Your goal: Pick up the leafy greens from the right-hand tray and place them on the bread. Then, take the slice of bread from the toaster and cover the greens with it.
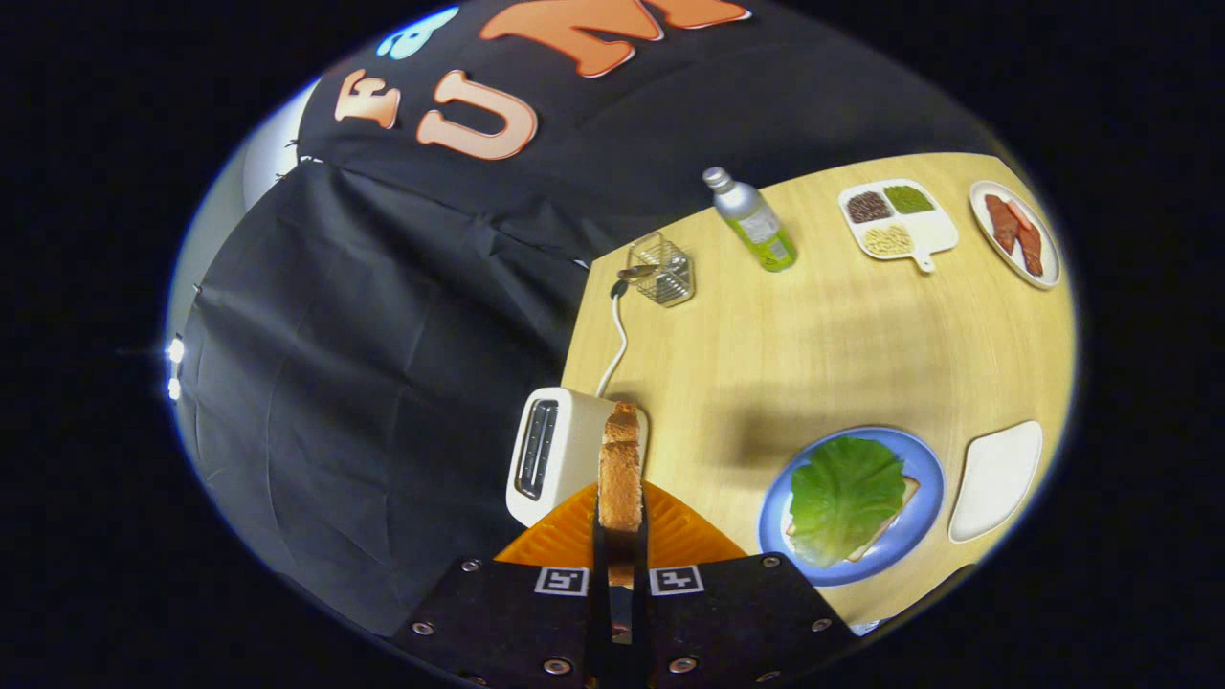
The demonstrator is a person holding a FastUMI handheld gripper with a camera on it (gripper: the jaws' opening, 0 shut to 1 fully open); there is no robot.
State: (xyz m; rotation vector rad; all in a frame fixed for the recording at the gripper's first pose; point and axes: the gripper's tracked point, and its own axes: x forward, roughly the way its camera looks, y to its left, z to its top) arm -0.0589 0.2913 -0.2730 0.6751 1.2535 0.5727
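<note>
The toaster (560,457) sits lower centre; right of it a plate (919,459) holds lettuce (844,496) on bread (907,493); a tray (995,480) lies further right.

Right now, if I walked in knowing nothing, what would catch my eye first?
Probably the toasted bread slice standing on edge, pinched between the gripper fingers, just in front of the white toaster. Next, the big green lettuce leaf lying on bread on the blue plate, to the right on the wooden table.
</note>
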